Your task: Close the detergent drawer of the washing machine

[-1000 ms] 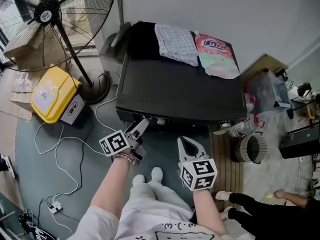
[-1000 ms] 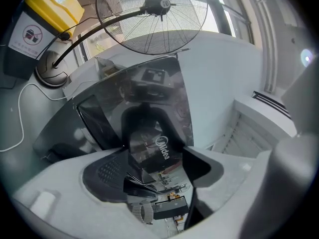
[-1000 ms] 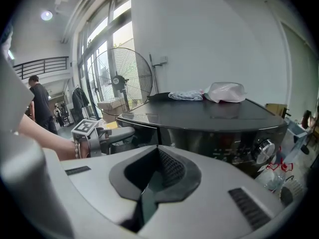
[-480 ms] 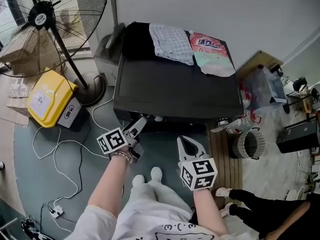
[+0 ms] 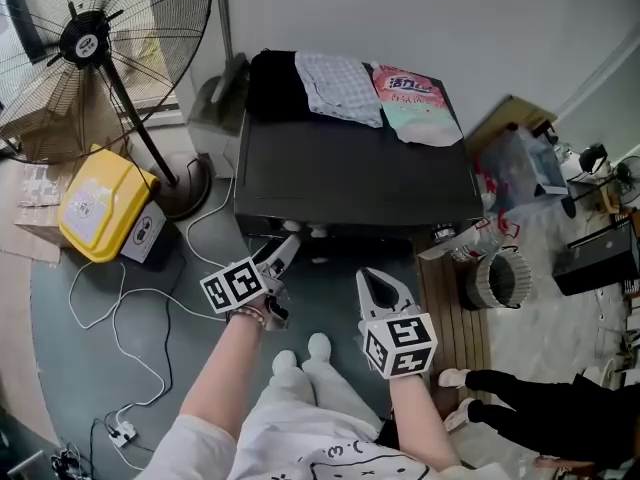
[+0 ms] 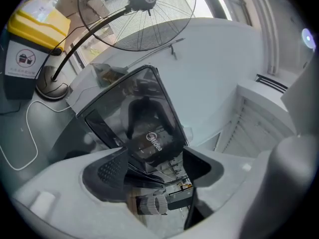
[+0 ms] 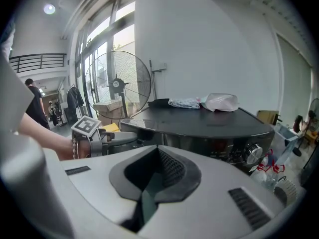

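Note:
The black washing machine [image 5: 350,183] stands ahead of me, with a cloth [image 5: 338,86] and a pink detergent bag [image 5: 415,103] on its lid. My left gripper [image 5: 287,251] reaches to the machine's front left corner. In the left gripper view its jaws [image 6: 157,171] stand open on either side of the black drawer front [image 6: 154,143] with a white logo. Whether the pads touch it I cannot tell. My right gripper [image 5: 376,280] hangs shut and holds nothing, a short way back from the machine's front. The right gripper view [image 7: 149,183] shows its pads together and the left gripper [image 7: 119,138] at the machine's corner.
A standing fan [image 5: 90,43] and a yellow container [image 5: 100,203] are to the left. White cables [image 5: 130,308] trail over the floor. At the right are a wooden pallet [image 5: 450,308], a ribbed hose roll [image 5: 497,280] and a person's legs [image 5: 540,408].
Both grippers hold nearly the same places by the machine's front. The head view has shifted slightly, and the person at the lower right has moved.

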`<control>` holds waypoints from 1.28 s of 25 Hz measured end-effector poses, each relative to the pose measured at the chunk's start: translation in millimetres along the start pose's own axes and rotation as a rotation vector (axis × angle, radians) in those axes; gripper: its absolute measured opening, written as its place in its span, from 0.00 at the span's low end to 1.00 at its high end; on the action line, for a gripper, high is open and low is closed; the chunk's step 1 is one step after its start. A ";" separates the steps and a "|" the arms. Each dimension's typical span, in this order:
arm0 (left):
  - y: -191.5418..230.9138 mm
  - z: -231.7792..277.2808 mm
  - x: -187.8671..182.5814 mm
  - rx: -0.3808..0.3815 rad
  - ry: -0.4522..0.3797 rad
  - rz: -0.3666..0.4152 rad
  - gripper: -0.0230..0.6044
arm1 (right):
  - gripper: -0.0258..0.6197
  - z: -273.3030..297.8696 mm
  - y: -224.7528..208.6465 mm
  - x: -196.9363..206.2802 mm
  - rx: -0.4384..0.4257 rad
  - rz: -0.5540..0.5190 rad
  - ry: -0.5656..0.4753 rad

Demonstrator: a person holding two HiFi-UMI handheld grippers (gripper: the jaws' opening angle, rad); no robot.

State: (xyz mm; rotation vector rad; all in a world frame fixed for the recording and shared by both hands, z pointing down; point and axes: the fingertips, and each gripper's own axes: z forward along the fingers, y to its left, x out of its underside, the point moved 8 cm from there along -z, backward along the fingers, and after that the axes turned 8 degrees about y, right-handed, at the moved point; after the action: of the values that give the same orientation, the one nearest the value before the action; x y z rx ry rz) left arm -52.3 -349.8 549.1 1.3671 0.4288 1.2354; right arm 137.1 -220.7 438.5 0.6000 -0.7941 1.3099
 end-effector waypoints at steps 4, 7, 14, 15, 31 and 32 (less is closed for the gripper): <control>-12.5 -9.5 -0.9 -0.002 0.021 0.085 0.57 | 0.03 -11.0 4.8 0.7 0.015 0.007 -0.023; -25.2 -17.9 -0.6 -0.010 0.025 0.165 0.57 | 0.03 -21.4 8.6 2.1 0.023 0.006 -0.034; -53.0 -40.6 0.3 -0.037 0.018 0.326 0.57 | 0.03 -46.4 16.6 -1.1 0.022 -0.012 -0.091; -57.1 -43.4 0.8 -0.043 0.014 0.347 0.57 | 0.03 -50.2 16.3 -1.7 0.022 -0.015 -0.101; -143.0 -118.6 33.9 -0.248 -0.125 0.745 0.22 | 0.03 -128.1 15.8 6.0 -0.019 -0.065 -0.224; -149.3 -125.4 35.8 -0.270 -0.144 0.773 0.14 | 0.03 -133.6 16.2 6.1 -0.020 -0.070 -0.231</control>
State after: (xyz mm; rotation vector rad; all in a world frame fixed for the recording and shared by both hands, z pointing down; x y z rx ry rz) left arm -83.4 -221.3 401.4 1.4137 -0.4058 1.7182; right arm 144.3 -110.5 361.4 0.7656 -0.9650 1.1800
